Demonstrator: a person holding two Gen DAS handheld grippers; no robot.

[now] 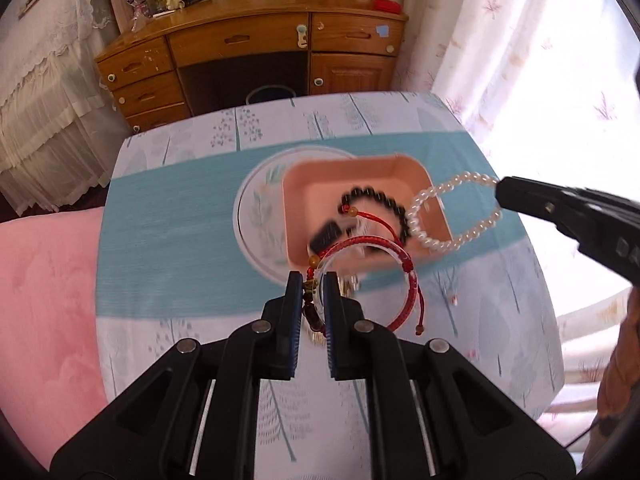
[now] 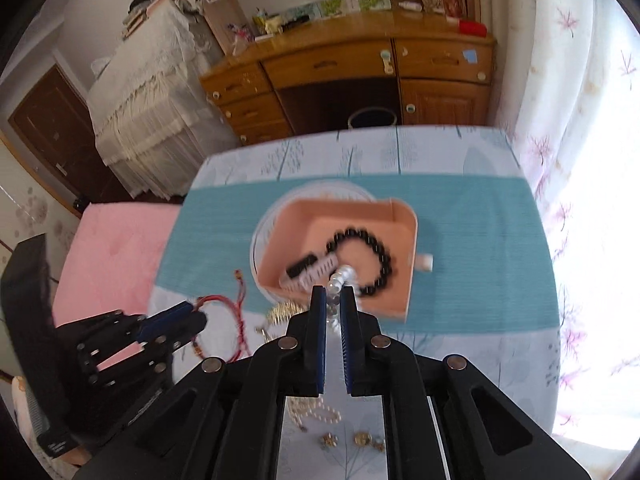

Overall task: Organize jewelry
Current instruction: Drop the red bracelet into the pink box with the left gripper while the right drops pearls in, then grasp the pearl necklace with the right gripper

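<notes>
Right tool (image 2: 332,292) gripping pearl bracelet (image 1: 454,212) over tray (image 1: 356,172), left tool (image 1: 313,280) pinching red bracelet (image 1: 400,264)

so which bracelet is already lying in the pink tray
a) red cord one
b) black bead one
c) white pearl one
b: the black bead bracelet lies inside the pink tray, while the pearl bracelet hangs from the right gripper and the red cord bracelet from the left gripper.
</notes>
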